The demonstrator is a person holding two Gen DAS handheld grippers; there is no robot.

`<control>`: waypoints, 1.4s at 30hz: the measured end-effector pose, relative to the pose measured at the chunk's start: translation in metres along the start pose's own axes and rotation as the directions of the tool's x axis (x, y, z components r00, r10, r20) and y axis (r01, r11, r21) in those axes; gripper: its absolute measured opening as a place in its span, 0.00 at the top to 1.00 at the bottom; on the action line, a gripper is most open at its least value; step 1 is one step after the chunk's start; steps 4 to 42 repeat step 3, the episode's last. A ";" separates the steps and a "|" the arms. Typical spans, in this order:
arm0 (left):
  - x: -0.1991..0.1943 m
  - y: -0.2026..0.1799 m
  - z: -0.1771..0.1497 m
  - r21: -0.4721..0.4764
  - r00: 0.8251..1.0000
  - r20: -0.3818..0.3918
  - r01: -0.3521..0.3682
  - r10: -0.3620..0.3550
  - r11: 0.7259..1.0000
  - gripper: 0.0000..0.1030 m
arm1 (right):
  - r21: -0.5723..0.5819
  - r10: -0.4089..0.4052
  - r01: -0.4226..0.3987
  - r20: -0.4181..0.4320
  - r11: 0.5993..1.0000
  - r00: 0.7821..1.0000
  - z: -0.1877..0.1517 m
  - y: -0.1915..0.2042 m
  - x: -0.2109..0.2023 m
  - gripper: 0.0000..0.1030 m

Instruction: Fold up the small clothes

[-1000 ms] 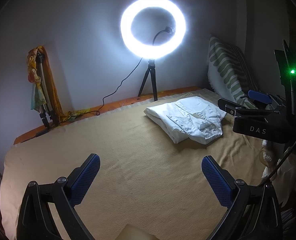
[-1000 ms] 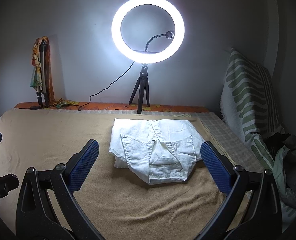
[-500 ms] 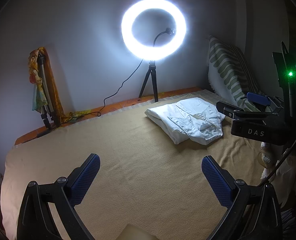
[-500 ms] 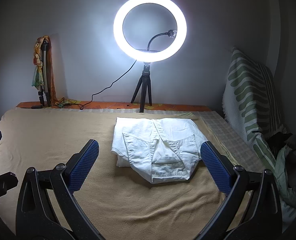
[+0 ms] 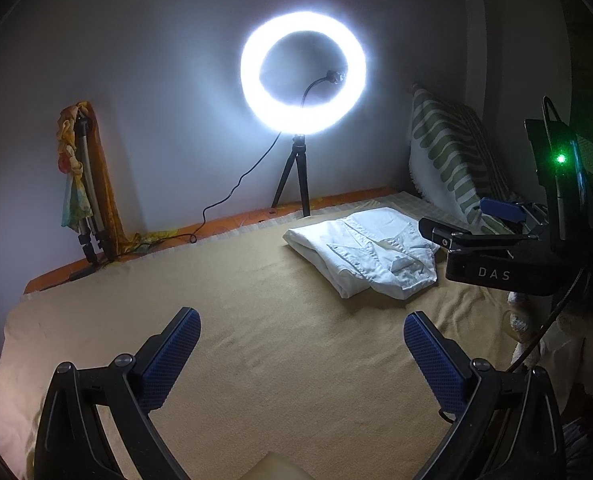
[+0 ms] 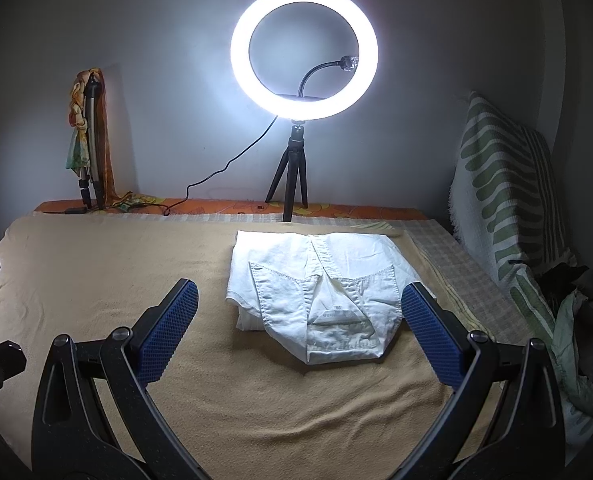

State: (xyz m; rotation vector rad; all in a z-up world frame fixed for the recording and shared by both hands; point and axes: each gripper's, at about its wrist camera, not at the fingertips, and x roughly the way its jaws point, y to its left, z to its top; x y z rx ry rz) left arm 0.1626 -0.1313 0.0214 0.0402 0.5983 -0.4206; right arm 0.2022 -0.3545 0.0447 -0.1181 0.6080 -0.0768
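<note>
Here the jaws of the right gripper (image 6: 299,314) are spread wide and nothing is held, with the folded white garment (image 6: 316,292) seen lying flat between the blue pads (image 6: 168,332). The left gripper (image 5: 298,344) is likewise held open above the bare tan blanket (image 5: 224,320), the garment lying well apart to its right. Behind, a lit ring light (image 6: 304,52) is stood on a tripod, and a green-striped cushion (image 6: 500,184) is propped at the right.
</note>
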 end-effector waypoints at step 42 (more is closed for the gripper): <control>0.001 0.002 0.000 -0.003 1.000 0.000 -0.006 0.006 1.000 0.00 | 0.002 0.004 -0.004 -0.003 1.000 1.000 0.000 -0.001 0.001 0.00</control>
